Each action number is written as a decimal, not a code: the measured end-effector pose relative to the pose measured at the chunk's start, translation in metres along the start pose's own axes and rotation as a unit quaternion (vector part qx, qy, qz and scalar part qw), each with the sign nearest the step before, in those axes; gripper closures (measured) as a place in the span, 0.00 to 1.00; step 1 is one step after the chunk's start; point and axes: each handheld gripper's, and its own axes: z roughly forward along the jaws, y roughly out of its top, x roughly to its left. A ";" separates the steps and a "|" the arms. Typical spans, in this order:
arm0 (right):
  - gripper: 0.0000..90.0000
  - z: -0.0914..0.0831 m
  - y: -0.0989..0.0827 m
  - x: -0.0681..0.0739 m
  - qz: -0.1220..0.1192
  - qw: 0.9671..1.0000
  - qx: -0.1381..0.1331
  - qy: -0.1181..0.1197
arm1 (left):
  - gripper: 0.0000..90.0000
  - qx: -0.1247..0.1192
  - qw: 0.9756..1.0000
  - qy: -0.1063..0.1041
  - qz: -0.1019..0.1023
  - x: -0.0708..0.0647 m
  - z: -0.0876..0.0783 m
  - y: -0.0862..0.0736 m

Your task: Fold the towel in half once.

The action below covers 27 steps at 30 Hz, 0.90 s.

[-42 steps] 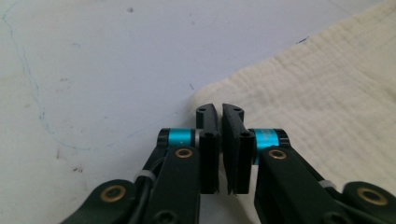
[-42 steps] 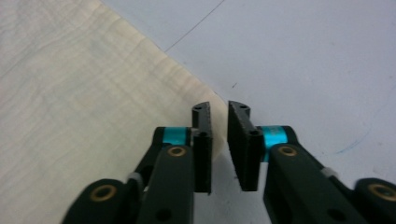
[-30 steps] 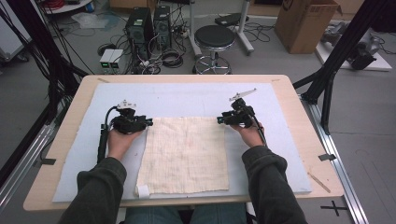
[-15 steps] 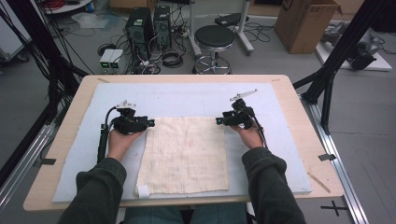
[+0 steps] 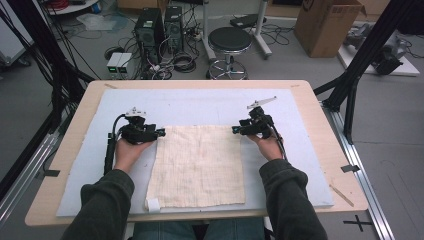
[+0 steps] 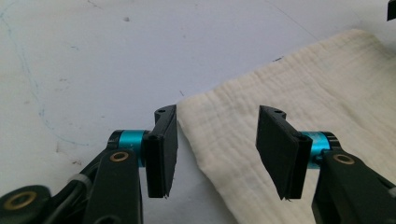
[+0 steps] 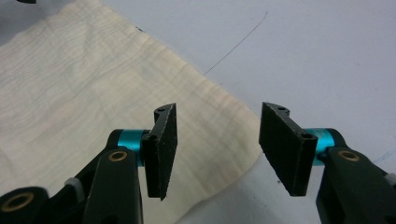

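A cream square cloth (image 5: 200,165) lies flat on the pale mat (image 5: 200,102). My left gripper (image 5: 159,132) rests at its far left corner and my right gripper (image 5: 235,130) at its far right corner, both pointing inward. In the left gripper view the left gripper (image 6: 217,149) is open, its jaws have just been opening, and the cloth (image 6: 327,84) corner lies loose between them. In the right gripper view the right gripper (image 7: 217,149) is open, its jaws also just widened, and the cloth (image 7: 70,93) corner lies under the gap, untouched by the pads.
The mat covers a wooden table (image 5: 325,130). A small white label (image 5: 153,204) sits at the cloth's near left corner. A thin wooden stick (image 5: 341,195) lies at the table's right edge. A stool (image 5: 230,40), computer cases (image 5: 160,25) and a cardboard box (image 5: 327,25) stand beyond.
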 end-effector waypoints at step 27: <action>0.56 0.015 -0.008 -0.017 0.029 0.999 0.020 -0.037 | 0.61 0.011 0.999 0.041 -0.013 0.004 0.026 -0.007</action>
